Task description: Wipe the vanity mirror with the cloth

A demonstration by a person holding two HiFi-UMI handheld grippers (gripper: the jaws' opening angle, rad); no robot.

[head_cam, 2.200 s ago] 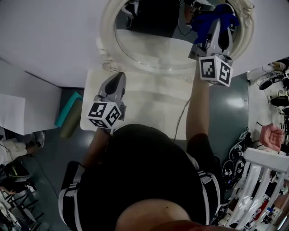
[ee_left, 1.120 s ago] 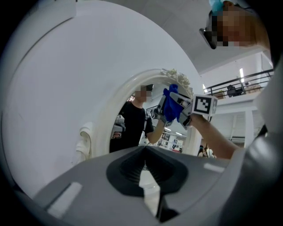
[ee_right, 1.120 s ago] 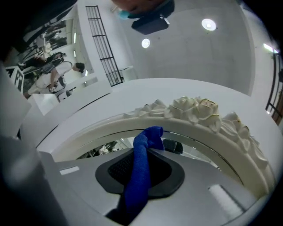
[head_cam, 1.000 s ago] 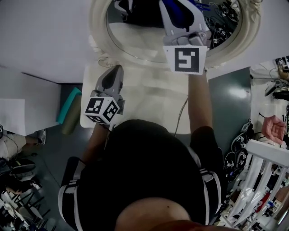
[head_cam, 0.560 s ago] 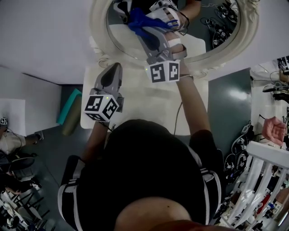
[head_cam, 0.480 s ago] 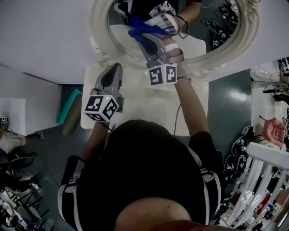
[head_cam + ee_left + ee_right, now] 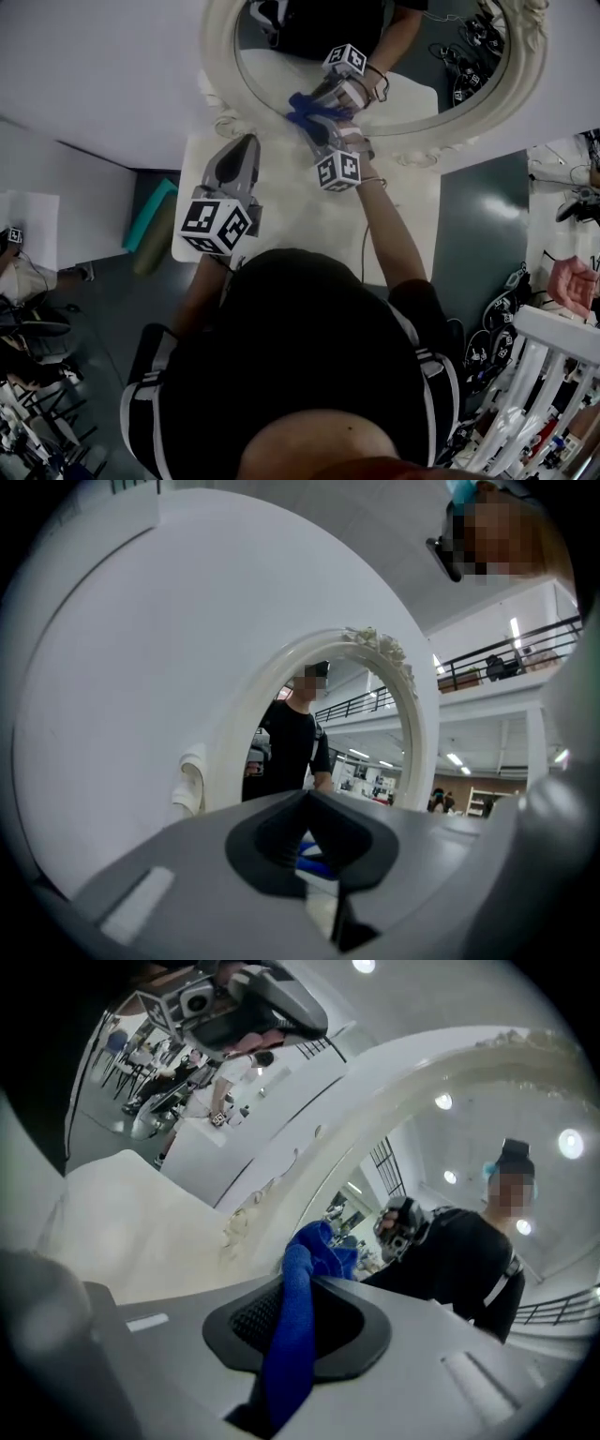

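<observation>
While your right gripper (image 7: pixel 317 129) clenches the bunched, deep-blue cloth (image 7: pixel 309 116) against the lower glass of the oval, white-framed mirror (image 7: pixel 220 56), your left gripper (image 7: pixel 244 148) hovers near the frame, jaws together and empty.

right gripper (image 7: pixel 302 1290) clamping blue cloth (image 7: pixel 298 1307), mirror (image 7: pixel 450 1147) ahead

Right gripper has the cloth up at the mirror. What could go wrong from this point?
1. The cloth is only a narrow bunch in the right gripper's fingers, low on the mirror near its frame. The hard fingers could scrape the glass or catch the moulding.
2. The left gripper is shut, empty and seemingly off the mirror, so wiping pressure might shift it.
</observation>
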